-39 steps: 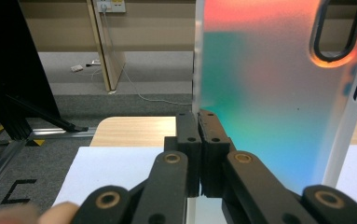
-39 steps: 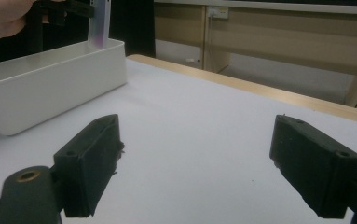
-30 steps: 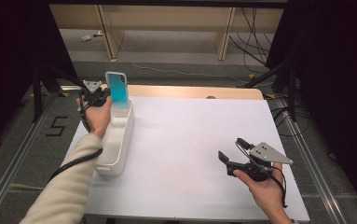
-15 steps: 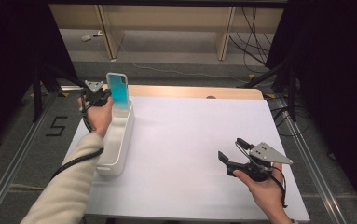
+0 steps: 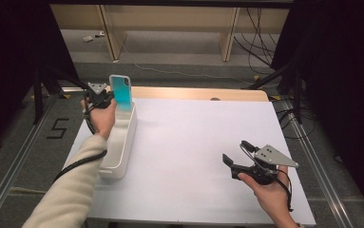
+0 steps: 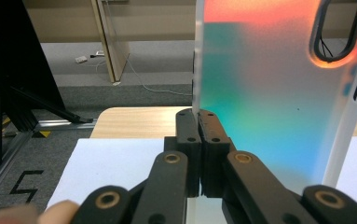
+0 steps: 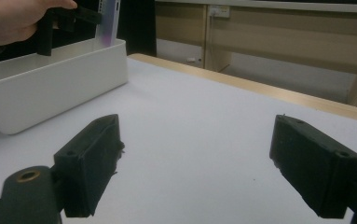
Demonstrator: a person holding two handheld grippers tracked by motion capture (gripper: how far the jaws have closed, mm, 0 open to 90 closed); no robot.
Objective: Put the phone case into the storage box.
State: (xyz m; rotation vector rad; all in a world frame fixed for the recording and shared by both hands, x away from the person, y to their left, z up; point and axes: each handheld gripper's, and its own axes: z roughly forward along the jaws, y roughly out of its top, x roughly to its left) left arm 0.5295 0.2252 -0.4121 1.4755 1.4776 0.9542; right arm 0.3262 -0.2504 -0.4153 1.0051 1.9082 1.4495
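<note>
A translucent phone case (image 5: 121, 92), teal shading to orange, stands upright over the far end of a long white bin (image 5: 119, 142) at the table's left. My left gripper (image 5: 107, 99) is shut on the case's edge; in the left gripper view the two jaws meet on the frosted rim of the case (image 6: 260, 93), with its camera cutout at top right. My right gripper (image 5: 235, 157) rests over the white table at the right, jaws wide apart and nothing between them (image 7: 195, 158). From there the bin (image 7: 50, 88) and the held case (image 7: 109, 21) appear at far left.
The white mat (image 5: 194, 142) covers the table, with a wooden strip (image 5: 194, 92) along its far edge. Black stands and cables lie on the floor beyond. A floor marking (image 5: 58, 128) sits left of the table.
</note>
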